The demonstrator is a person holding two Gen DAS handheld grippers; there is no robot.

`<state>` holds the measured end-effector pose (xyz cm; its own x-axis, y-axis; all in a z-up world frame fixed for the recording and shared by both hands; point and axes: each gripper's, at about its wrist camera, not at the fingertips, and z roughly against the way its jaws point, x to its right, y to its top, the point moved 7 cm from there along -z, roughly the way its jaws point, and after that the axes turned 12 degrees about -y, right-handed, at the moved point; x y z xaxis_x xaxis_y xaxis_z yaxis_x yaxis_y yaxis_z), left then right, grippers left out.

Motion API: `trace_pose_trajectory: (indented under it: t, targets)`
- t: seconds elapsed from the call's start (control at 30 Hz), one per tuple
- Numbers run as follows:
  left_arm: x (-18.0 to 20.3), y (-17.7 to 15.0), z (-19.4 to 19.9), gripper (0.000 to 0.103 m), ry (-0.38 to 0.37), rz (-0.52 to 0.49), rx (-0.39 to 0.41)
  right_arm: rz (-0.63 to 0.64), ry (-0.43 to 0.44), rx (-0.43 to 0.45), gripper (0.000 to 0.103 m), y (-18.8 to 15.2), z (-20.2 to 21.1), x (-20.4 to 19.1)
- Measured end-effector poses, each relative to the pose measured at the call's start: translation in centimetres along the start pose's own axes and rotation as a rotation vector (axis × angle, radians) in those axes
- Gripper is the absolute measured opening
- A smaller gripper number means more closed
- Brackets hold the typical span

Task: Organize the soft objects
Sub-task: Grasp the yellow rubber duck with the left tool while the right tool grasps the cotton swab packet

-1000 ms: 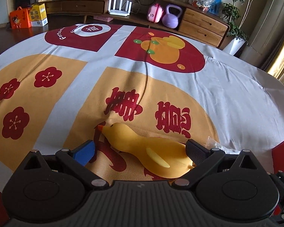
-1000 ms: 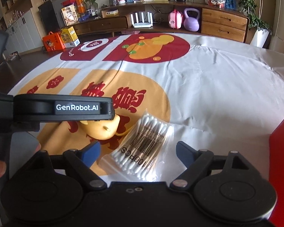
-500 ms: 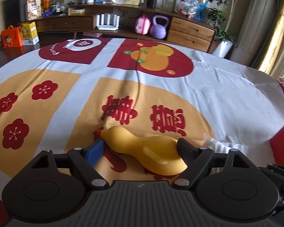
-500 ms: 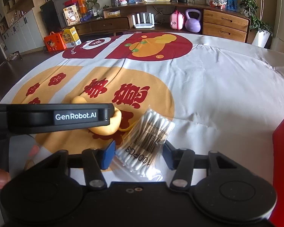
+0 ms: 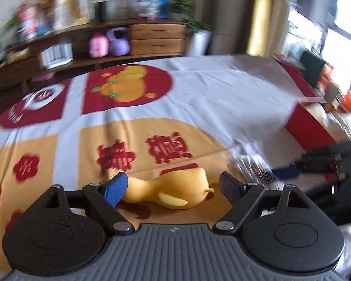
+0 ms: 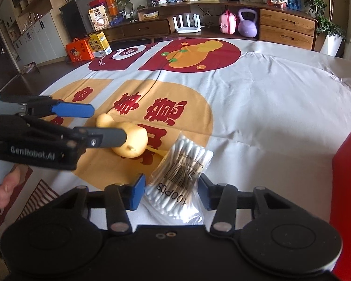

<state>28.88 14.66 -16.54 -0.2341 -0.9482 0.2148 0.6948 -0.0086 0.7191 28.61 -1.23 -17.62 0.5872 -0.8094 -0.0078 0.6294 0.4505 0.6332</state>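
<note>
Where the right gripper (image 6: 169,190) sits low over the cloth (image 6: 269,98), its jaws have just been closing and now flank a clear swab pack (image 6: 179,175); whether the pads (image 6: 138,193) press the wrapper cannot be told. Pack lies on grey cloth near the table's near edge, beside the red box (image 6: 346,187) at the right edge. Just beyond, the duck (image 6: 126,140) lies on its side on the orange patch. Left gripper (image 5: 173,187) is spread, straddling the duck; blue pad (image 5: 115,190) close to its neck, dark pad clear of the body. Sideboard (image 6: 285,27) past the far edge.
</note>
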Motion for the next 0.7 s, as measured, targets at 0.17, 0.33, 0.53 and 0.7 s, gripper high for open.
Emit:
trace_pose_trajectory:
  t: [0.17, 0.33, 0.53, 0.7]
  targets:
    - [1.6, -0.1, -1.8, 0.086, -0.039, -0.197, -0.06, -0.005, 0.022, -0.009, 0.047, -0.4, 0.7, 0.5]
    - [1.1, -0.9, -3.9, 0.086, -0.03, -0.275, -0.125, -0.019, 0.028, -0.02, 0.047, -0.9, 1.0, 1.1]
    - [0.9, -1.2, -4.5, 0.086, 0.007, -0.295, -0.105, -0.033, 0.029, -0.023, 0.047, -1.0, 1.0, 1.5]
    - [1.0, -1.1, -4.4, 0.064, 0.032, -0.278, -0.085, -0.043, 0.031, -0.023, 0.047, -1.1, 1.0, 1.4]
